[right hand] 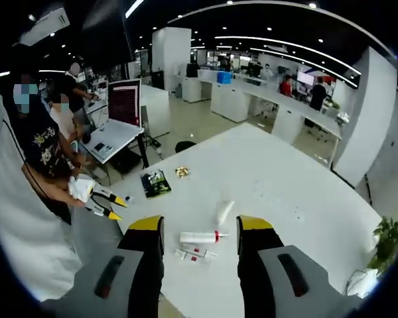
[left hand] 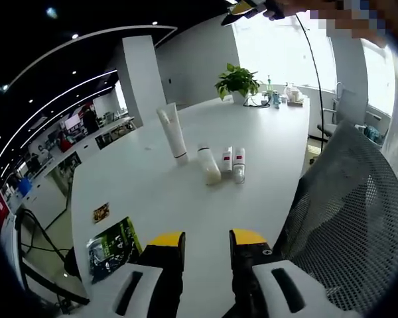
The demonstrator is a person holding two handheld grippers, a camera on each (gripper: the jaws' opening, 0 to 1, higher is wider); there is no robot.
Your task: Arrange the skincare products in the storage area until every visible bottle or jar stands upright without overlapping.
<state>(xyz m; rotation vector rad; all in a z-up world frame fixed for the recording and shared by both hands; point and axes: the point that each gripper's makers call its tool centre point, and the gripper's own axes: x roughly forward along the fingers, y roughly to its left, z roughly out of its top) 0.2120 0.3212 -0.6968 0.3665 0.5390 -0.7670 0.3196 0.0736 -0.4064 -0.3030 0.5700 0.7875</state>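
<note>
Currently both claws gape empty: the left claw well short of the skincare bottles lying mid-bench, the right claw nearer them. Being round, they may roll off when nudged, or topple neighbours once stood.

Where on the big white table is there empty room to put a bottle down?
The white table is bare between the left gripper and the bottle cluster, and again from the cluster toward the potted plant. It is crowded at the cluster beside the tall tube, and the green booklet fills the near corner.
</note>
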